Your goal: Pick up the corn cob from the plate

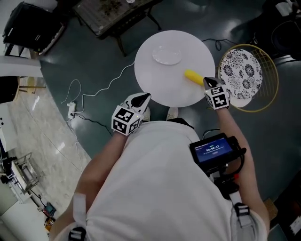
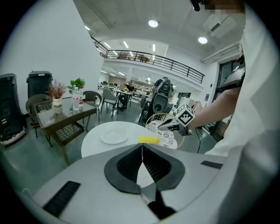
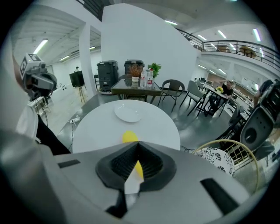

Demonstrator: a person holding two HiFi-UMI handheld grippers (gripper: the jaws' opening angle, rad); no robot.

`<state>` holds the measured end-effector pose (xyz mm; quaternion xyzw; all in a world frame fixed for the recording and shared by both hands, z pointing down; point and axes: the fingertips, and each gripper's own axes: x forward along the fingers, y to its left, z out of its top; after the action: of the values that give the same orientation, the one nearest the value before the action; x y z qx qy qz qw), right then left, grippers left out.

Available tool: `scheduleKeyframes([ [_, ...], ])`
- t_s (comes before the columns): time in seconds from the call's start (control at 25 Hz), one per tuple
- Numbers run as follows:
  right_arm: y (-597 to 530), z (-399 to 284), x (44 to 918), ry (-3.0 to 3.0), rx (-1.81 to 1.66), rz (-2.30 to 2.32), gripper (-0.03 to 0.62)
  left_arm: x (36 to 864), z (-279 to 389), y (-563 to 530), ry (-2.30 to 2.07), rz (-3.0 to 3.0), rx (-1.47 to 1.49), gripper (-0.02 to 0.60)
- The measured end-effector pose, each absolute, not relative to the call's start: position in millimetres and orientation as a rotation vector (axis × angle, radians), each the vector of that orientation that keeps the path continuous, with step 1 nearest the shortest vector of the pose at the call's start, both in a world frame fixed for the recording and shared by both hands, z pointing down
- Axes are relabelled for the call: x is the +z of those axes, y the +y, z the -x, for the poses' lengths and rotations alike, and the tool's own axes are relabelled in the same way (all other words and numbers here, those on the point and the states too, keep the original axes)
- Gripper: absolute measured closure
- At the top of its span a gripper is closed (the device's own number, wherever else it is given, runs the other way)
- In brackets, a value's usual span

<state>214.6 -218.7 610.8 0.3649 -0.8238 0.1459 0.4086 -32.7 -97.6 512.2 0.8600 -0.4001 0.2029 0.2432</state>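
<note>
The yellow corn cob (image 1: 193, 76) hangs over the right part of the round white table (image 1: 155, 89), clear of the small white plate (image 1: 167, 55), which lies bare near the table's middle. My right gripper (image 1: 207, 81) is shut on the cob's near end. In the right gripper view the cob (image 3: 130, 137) sticks out beyond the closed jaws, with yellow showing between them. My left gripper (image 1: 141, 100) sits at the table's near edge, shut with nothing in it. In the left gripper view its jaws (image 2: 142, 146) meet, and the cob (image 2: 148, 140) and the right gripper (image 2: 168, 127) lie beyond.
A wire-rimmed round seat with a black-and-white patterned cushion (image 1: 244, 75) stands close to the table's right. A white cable (image 1: 94, 94) and power strip lie on the floor at left. A glass-topped table (image 1: 108, 14) stands behind. A screen device (image 1: 214, 150) hangs on the person's chest.
</note>
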Motion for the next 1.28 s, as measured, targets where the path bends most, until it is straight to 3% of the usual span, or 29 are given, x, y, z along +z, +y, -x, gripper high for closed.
scheduleKeyframes([
  [0.48,-163.7,-181.8,525.1,-2.169,0.539,-1.292,0.585,495.6,87.9,-97.8,-0.957,-2.463,0.501,0.572],
  [1.28,-58.1,-89.8,457.2,-2.349,0.68,-1.673,0.585,486.2,93.2,-90.8,-0.562,-2.676,0.553,0.572],
])
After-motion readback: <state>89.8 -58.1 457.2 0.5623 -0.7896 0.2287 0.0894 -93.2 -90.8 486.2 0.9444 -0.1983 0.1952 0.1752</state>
